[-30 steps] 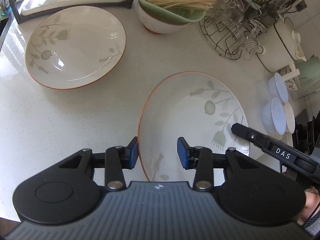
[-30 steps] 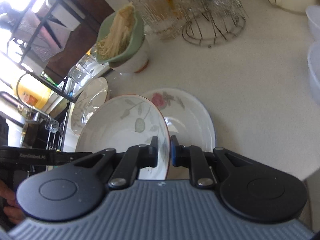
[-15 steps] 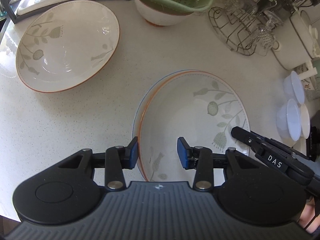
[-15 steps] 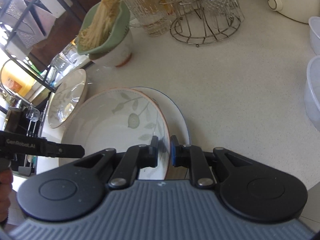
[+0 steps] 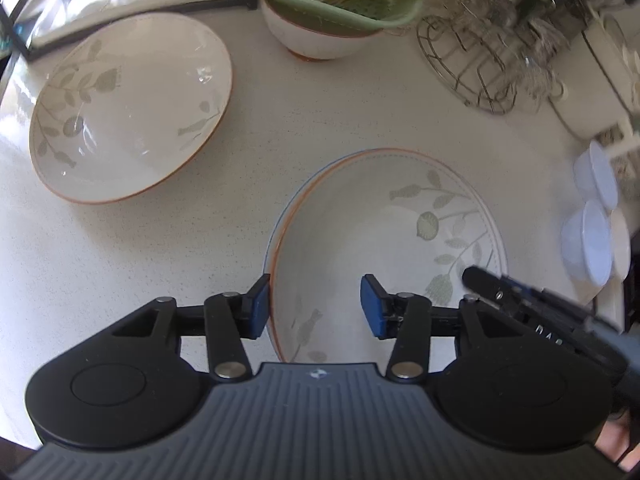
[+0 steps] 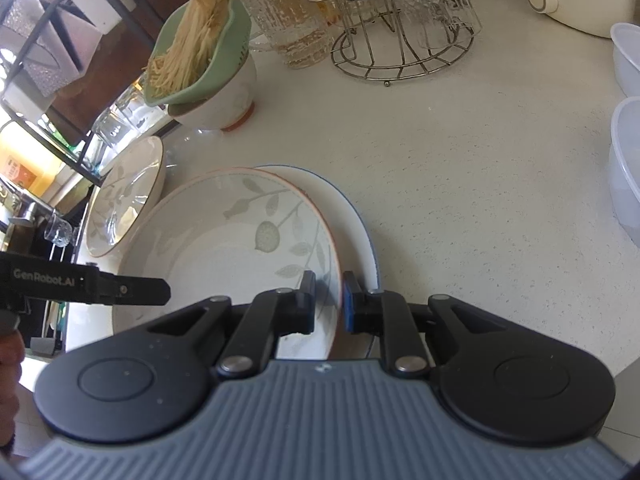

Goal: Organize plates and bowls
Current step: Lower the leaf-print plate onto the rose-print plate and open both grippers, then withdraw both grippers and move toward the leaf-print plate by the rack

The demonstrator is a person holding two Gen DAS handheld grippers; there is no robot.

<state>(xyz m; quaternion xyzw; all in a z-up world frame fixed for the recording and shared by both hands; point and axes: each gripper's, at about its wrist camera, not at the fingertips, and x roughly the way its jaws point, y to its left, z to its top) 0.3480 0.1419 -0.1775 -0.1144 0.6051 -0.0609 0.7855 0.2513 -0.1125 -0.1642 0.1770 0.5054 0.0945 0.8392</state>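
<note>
A leaf-patterned bowl (image 6: 240, 248) with an orange rim sits inside a blue-rimmed plate (image 6: 356, 216) near the counter's front edge, offset to the left so the plate shows on the right. A second leaf bowl (image 5: 128, 108), same pattern and rim, rests upright on the counter, far left, well apart from the stack.
</note>
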